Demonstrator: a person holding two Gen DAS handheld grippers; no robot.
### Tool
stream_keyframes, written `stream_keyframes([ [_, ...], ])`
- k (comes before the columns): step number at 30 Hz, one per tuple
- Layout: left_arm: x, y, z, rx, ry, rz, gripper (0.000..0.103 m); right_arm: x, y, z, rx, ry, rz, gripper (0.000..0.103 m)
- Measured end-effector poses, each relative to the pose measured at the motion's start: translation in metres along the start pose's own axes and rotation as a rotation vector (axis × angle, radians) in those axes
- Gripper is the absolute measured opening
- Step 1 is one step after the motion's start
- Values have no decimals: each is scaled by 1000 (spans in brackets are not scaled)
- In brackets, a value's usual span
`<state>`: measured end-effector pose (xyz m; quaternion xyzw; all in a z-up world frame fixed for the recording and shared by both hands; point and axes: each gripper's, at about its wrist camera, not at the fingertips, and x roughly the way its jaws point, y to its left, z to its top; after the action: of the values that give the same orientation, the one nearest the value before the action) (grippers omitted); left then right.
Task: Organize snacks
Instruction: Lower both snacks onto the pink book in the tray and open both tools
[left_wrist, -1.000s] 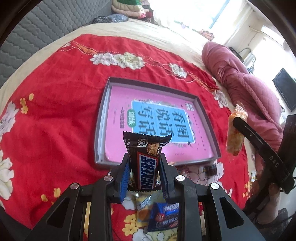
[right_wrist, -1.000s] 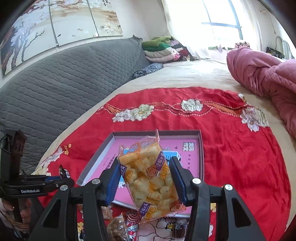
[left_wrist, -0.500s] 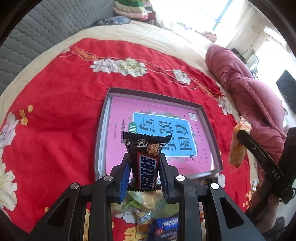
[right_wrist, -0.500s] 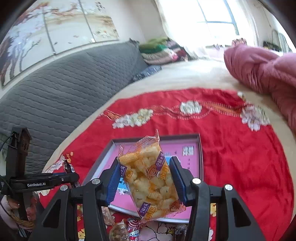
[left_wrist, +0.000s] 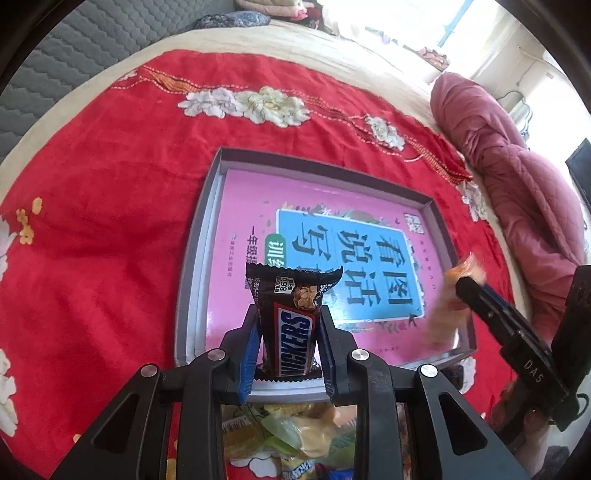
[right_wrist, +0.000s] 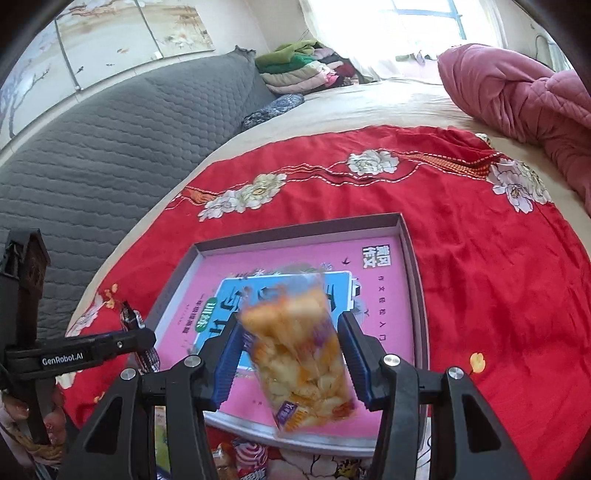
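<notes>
Two grippers, one snack between the fingers of each, above one grey tray (left_wrist: 192, 258).
The left gripper (left_wrist: 289, 343) clamps one upright "SNICKERS" bar (left_wrist: 291, 332); the right gripper (right_wrist: 291, 354), marked "DAS", stands wide around one blurred orange puff bag (right_wrist: 299, 354), its grip not clear.

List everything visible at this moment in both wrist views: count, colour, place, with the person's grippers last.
Snickers bar: one, brown wrapper, upright in the left gripper.
Puffed snack bag: one, clear with yellow-orange pieces, blurred between the right fingers.
Tray: one, grey, on the red cloth, pink book inside.
Pink book: one, blue panel.
Red cloth: one, white flowers, over the bed.
Loose snacks: several, mixed colours, near the tray.
Pink quilt: one, far right.
Folded clothes: stack.
Left gripper: black, blue pads.
Right gripper: same.
</notes>
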<state>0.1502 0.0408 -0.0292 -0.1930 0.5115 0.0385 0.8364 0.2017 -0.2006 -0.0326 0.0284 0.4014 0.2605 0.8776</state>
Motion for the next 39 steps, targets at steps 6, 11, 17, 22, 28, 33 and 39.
stream_keyframes([
  [6, 15, -1, -4, 9, 23, 15, 30, 11, 4, 0, -26, 17, -63, 48],
  [11, 18, -1, -5, 12, 26, 30, 30, 17, 5, -4, -41, 35, -86, 48],
  [17, 22, 0, -4, 24, 28, 42, 30, 29, 24, -4, -118, 27, -147, 48],
  [22, 24, -1, -5, 38, 31, 49, 30, 44, 25, -12, -178, 54, -241, 50],
  [28, 24, -2, -5, 42, 37, 50, 30, 41, 15, -12, -138, 95, -219, 50],
  [33, 29, 1, -5, 37, 47, 61, 32, 35, 6, -12, -110, 135, -220, 50],
  [39, 32, 3, -8, 35, 52, 70, 36, 30, 4, -15, -105, 162, -212, 50],
])
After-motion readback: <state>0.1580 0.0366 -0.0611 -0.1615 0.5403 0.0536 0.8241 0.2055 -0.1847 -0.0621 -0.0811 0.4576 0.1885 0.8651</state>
